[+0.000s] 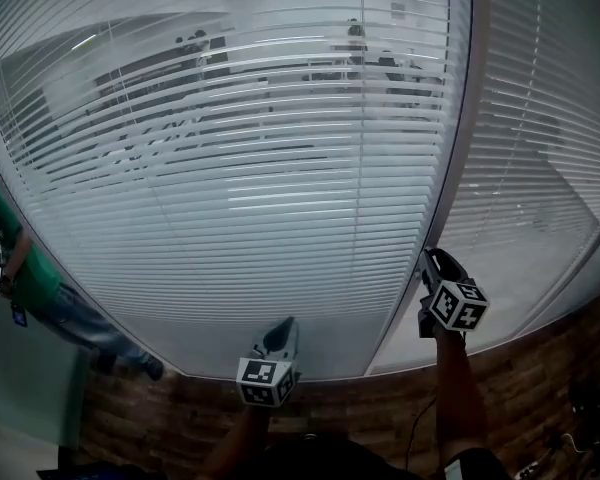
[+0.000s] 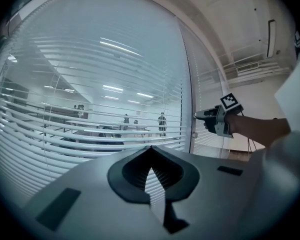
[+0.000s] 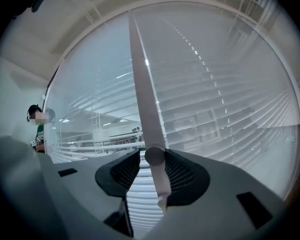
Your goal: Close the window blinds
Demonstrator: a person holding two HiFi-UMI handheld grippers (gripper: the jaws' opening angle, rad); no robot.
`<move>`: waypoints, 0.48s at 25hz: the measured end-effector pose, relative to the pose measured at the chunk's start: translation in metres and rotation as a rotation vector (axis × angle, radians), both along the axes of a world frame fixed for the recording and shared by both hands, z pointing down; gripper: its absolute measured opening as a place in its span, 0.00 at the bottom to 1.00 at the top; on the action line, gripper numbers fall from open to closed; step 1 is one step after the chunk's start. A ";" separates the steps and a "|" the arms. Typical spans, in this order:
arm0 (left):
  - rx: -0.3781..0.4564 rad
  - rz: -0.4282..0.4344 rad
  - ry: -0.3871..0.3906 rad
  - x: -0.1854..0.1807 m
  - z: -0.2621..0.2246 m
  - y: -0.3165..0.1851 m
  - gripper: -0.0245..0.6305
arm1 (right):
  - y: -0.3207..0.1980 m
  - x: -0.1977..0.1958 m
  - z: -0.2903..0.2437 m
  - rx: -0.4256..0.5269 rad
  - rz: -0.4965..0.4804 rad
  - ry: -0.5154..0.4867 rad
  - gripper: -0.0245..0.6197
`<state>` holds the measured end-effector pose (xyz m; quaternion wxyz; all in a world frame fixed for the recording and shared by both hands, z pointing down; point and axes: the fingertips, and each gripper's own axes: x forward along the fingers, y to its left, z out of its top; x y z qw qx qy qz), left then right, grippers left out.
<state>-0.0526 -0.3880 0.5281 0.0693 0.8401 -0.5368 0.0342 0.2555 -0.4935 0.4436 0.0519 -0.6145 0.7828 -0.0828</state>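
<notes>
Window blinds (image 1: 230, 218) cover the glass, upper slats letting the office (image 1: 280, 58) show. Right gripper (image 3: 151, 160) gapes loosely round the tilt wand (image 3: 140, 84); twist now and it slips, slats unmoved.

Glass wall (image 1: 320, 353), wood-plank floor (image 1: 180, 418), ceiling strip lights (image 2: 112, 88) beyond (tables (image 2: 90, 124), people (image 2: 161, 121) standing there)

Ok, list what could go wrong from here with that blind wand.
1. The wand stands between the right tool's jaws, but they look loose around it; a twist now may slip and turn nothing.
2. The slats are angled open, with the room beyond showing through; stopping here would leave the blind unclosed.
3. The left tool hangs close to the lower slats; a lurch forward could bend them.
</notes>
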 end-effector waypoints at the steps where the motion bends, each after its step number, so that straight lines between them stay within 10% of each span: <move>1: 0.002 0.002 -0.003 0.000 0.001 0.000 0.03 | -0.001 0.002 0.000 0.001 0.010 -0.021 0.27; 6: 0.004 -0.002 0.000 -0.003 -0.001 0.000 0.03 | 0.000 0.005 -0.002 0.020 0.042 -0.013 0.24; 12: 0.009 -0.014 0.000 -0.008 -0.004 -0.001 0.03 | 0.001 0.000 -0.003 0.035 0.073 0.279 0.23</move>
